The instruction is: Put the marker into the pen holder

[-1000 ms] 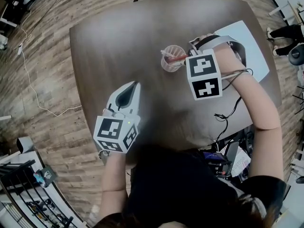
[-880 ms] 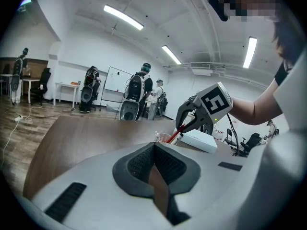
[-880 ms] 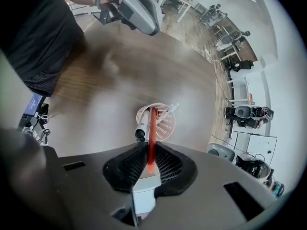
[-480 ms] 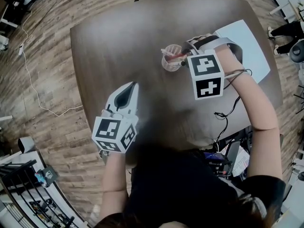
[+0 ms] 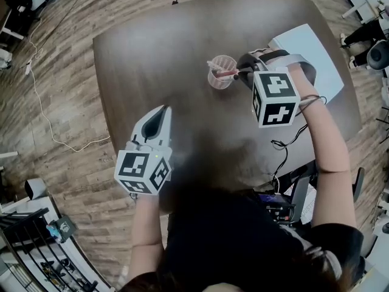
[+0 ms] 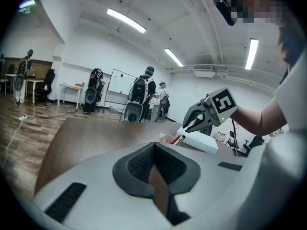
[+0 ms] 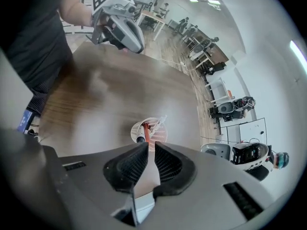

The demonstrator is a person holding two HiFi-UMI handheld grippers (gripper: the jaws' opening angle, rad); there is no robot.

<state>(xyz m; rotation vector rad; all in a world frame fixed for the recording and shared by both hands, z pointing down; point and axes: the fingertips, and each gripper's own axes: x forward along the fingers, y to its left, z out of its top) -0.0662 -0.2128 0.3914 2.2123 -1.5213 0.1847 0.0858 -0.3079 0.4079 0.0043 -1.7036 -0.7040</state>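
Note:
The pen holder (image 5: 220,73) is a pinkish see-through cup standing on the brown table (image 5: 158,53). A red marker (image 5: 228,73) leans in it, its dark end over the rim toward my right gripper (image 5: 242,66). In the right gripper view the holder (image 7: 152,128) and marker (image 7: 142,131) lie just beyond my right gripper (image 7: 150,146). Its jaws have just been closing to a narrow gap, open with nothing between them. My left gripper (image 5: 164,108) hovers at the near left, shut and empty (image 6: 153,145). From there the holder (image 6: 168,139) and marker (image 6: 178,139) show far off.
A pale pen (image 7: 160,121) also stands in the holder. A flat white box (image 5: 310,50) lies on the table behind my right hand. A black cable (image 5: 285,145) hangs over the table's right edge. People stand by a whiteboard (image 6: 120,83) across the room.
My right gripper has tilted and drawn slightly to the right of the holder. The red marker stays leaning in the cup. The left gripper has kept still.

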